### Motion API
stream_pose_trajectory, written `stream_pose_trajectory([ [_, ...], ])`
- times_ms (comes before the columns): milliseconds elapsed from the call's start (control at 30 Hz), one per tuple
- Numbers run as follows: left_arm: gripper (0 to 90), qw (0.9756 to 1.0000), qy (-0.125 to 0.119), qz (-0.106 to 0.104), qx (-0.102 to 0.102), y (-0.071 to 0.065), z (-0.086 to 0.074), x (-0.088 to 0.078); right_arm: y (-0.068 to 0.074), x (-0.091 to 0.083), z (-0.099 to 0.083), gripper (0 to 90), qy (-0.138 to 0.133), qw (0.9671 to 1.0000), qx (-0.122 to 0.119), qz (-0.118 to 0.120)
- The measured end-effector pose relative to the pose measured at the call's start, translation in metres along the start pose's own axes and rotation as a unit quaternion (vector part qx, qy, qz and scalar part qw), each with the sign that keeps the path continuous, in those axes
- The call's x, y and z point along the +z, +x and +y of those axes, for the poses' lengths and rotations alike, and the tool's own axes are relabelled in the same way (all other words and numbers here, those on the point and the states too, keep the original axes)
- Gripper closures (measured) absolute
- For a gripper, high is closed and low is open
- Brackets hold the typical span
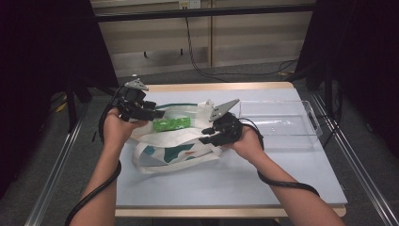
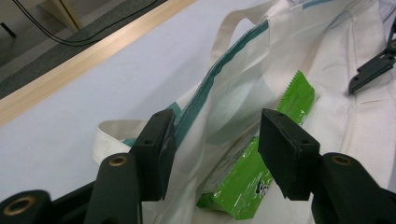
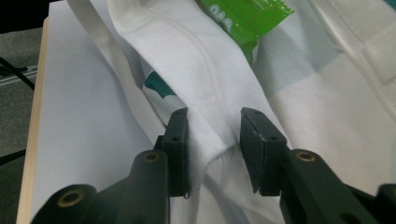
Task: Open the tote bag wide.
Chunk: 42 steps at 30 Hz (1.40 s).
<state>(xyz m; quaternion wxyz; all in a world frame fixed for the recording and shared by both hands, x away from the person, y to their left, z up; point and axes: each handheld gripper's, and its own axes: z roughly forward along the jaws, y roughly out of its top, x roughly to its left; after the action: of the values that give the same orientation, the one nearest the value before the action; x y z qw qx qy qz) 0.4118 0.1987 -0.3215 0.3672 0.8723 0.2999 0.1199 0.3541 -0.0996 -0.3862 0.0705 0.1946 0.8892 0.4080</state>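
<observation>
Presently, the step in hand appears to be holding open a cloth tote bag [image 1: 175, 146] so that the green snack packet [image 1: 172, 124] lying in its mouth can settle inside or be drawn out; which of the two cannot be told.

The bag lies flat on the pale bench [image 1: 226, 188], left of centre, its handles trailing towards the person. A clear plastic tray [image 1: 308, 113] stands apart at the far right.

Left gripper [image 1: 157, 113]: in the left gripper view its pads stand apart, straddling the teal-trimmed rim of the bag [image 2: 219, 79] and the packet [image 2: 243, 182]; nothing is yet pinched, so it reads as released.

Right gripper [image 1: 205, 135]: in the right gripper view [image 3: 212, 140] a raised fold of the near rim [image 3: 205, 98] sits between the pads. One pad seems to touch the cloth, while a gap shows at the other; a firm clench cannot be confirmed.

The packet's long axis runs roughly left to right across the bench in the high view, along the bag's mouth; its crimped, saw-toothed end [image 2: 299, 84] points away from the left gripper.

The next move probably calls for both grippers to clamp onto opposite rims, then spread them without dragging the packet.
</observation>
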Motion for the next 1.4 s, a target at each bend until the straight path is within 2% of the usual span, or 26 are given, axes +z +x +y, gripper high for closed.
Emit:
stream_pose_trajectory([
  [133,40.9,1.0000,0.001,-0.002,0.003,0.001,0.003,-0.002,0.000,0.000,0.000,66.2,0.001,1.0000,-0.003,-0.003],
  [300,38.1,1.0000,-0.005,0.002,-0.008,0.008,0.002,-0.005,0.002,-0.001,0.000,67.0,0.003,0.9999,-0.008,-0.006],
  [433,37.0,0.9997,0.019,0.000,-0.013,0.011,-0.003,-0.001,0.005,-0.001,0.001,68.2,0.004,0.9999,-0.013,-0.007],
  [467,37.3,0.9997,0.017,-0.003,-0.016,0.012,-0.005,0.000,0.005,-0.001,0.002,68.3,0.005,0.9999,-0.011,-0.007],
  [600,46.9,0.9994,0.026,-0.005,-0.023,0.015,-0.010,0.000,0.005,-0.002,0.002,69.0,0.007,0.9998,-0.015,-0.008],
  [667,57.0,0.9992,0.029,-0.010,-0.025,0.018,-0.012,0.001,0.005,-0.002,0.002,69.3,0.006,0.9998,-0.016,-0.009],
  [700,64.1,0.9987,0.039,-0.022,-0.024,0.019,-0.013,0.001,0.005,-0.001,0.002,69.9,0.006,0.9998,-0.016,-0.008],
  [733,70.2,0.9984,0.043,-0.025,-0.029,0.018,-0.013,0.001,0.005,-0.001,0.002,70.5,0.007,0.9998,-0.014,-0.008],
  [767,78.1,0.9984,0.046,-0.026,-0.022,0.016,-0.012,0.001,0.005,-0.001,0.001,71.9,0.007,0.9998,-0.013,-0.010],
  [800,81.0,0.9982,0.050,-0.026,-0.024,0.015,-0.011,0.002,0.006,-0.001,0.001,73.7,0.007,0.9998,-0.017,-0.010],
  [833,82.0,0.9979,0.057,-0.023,-0.020,0.015,-0.010,0.002,0.006,-0.001,0.001,74.4,0.006,0.9998,-0.018,-0.008],
  [900,82.9,0.9980,0.051,-0.018,-0.031,0.017,-0.008,0.003,0.007,-0.001,0.001,76.7,0.006,0.9998,-0.017,-0.005],
  [967,83.1,0.9984,0.047,-0.004,-0.032,0.020,-0.008,0.003,0.009,-0.002,0.000,77.5,0.011,0.9997,-0.021,0.001],
  [1000,83.1,0.9982,0.040,-0.001,-0.043,0.020,-0.008,0.004,0.010,-0.002,-0.001,77.9,0.012,0.9997,-0.019,0.007],
  [1033,83.1,0.9983,0.038,0.002,-0.043,0.022,-0.008,0.003,0.010,-0.003,-0.002,78.2,0.012,0.9996,-0.022,0.010],
  [1133,82.9,0.9986,0.034,0.005,-0.040,0.025,-0.007,0.004,0.013,-0.003,-0.004,78.6,0.019,0.9993,-0.029,0.011],
  [1167,82.8,0.9985,0.031,0.005,-0.045,0.025,-0.007,0.005,0.014,-0.004,-0.005,78.7,0.020,0.9992,-0.030,0.014],
  [1233,82.7,0.9985,0.030,0.004,-0.044,0.028,-0.007,0.005,0.015,-0.004,-0.008,78.6,0.018,0.9994,-0.022,0.022],
  [1267,82.8,0.9978,0.028,0.002,-0.060,0.028,-0.006,0.006,0.015,-0.004,-0.009,78.5,0.018,0.9993,-0.021,0.023],
  [1300,82.8,0.9976,0.034,0.000,-0.060,0.032,-0.006,0.006,0.016,-0.004,-0.011,78.5,0.017,0.9994,-0.019,0.024],
  [1333,82.8,0.9969,0.027,0.000,-0.074,0.031,-0.006,0.008,0.016,-0.004,-0.012,78.5,0.015,0.9994,-0.017,0.026],
  [1367,82.8,0.9971,0.037,-0.003,-0.066,0.034,-0.005,0.007,0.017,-0.004,-0.013,78.5,0.015,0.9994,-0.013,0.027],
  [1400,82.8,0.9967,0.033,0.001,-0.074,0.034,-0.004,0.009,0.017,-0.003,-0.014,78.5,0.015,0.9995,-0.013,0.025],
])
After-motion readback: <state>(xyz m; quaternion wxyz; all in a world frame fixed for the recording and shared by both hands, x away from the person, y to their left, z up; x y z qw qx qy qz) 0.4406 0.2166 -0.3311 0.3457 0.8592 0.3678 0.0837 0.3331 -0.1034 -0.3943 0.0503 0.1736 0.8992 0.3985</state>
